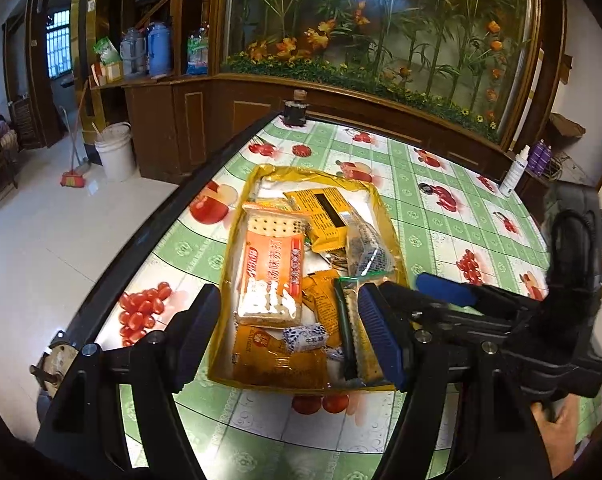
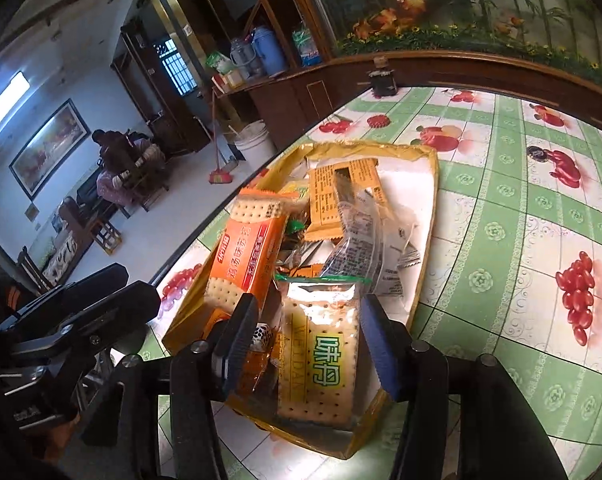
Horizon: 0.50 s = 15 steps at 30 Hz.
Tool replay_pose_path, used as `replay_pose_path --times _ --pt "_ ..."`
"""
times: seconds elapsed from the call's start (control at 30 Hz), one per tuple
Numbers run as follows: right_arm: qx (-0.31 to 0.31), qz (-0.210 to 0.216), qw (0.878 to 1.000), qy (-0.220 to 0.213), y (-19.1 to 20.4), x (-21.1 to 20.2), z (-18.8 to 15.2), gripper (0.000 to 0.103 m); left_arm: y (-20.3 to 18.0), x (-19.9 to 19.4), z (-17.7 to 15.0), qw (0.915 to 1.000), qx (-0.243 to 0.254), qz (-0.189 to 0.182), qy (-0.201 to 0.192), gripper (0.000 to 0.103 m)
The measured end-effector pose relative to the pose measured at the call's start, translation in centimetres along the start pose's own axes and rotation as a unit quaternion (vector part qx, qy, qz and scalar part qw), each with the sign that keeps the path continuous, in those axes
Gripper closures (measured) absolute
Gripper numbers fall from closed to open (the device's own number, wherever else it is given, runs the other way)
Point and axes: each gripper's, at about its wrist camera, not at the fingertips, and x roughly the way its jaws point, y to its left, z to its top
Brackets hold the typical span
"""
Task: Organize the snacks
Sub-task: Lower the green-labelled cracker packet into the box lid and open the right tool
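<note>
A shallow yellow box (image 1: 385,208) full of snack packets lies on the table; it also shows in the right wrist view (image 2: 429,248). An orange cracker pack (image 1: 271,276) (image 2: 247,256) lies on its left side, yellow packets (image 1: 325,212) at the back. My left gripper (image 1: 289,332) hangs open above the box's near end, holding nothing. My right gripper (image 2: 307,336), seen from outside in the left wrist view (image 1: 405,292), has its fingers on either side of a green-edged cracker pack (image 2: 321,352) (image 1: 351,332) standing on edge in the box's near right corner.
The table (image 1: 441,220) has a green checked cloth with fruit prints. A dark jar (image 1: 295,110) stands at its far edge, a white spray bottle (image 1: 513,172) at the far right. A wooden cabinet is behind. A white bucket (image 1: 115,150) and a broom stand on the floor left.
</note>
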Motion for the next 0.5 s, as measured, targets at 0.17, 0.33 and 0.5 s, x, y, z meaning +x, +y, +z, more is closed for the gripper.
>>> replay_pose_path --times 0.17,0.33,0.5 --pt "-0.005 -0.006 1.0 -0.03 0.0 -2.9 0.1 0.028 -0.2 -0.8 -0.2 0.9994 0.009 0.033 -0.009 0.032" --pt "-0.031 -0.024 0.999 -0.034 1.2 -4.5 -0.6 0.021 -0.1 -1.5 -1.1 0.9988 0.018 0.046 0.0 0.032" --pt "-0.076 -0.061 0.994 -0.046 3.2 -5.5 -2.2 0.018 -0.1 -2.7 -2.2 0.9983 0.025 0.053 -0.005 0.032"
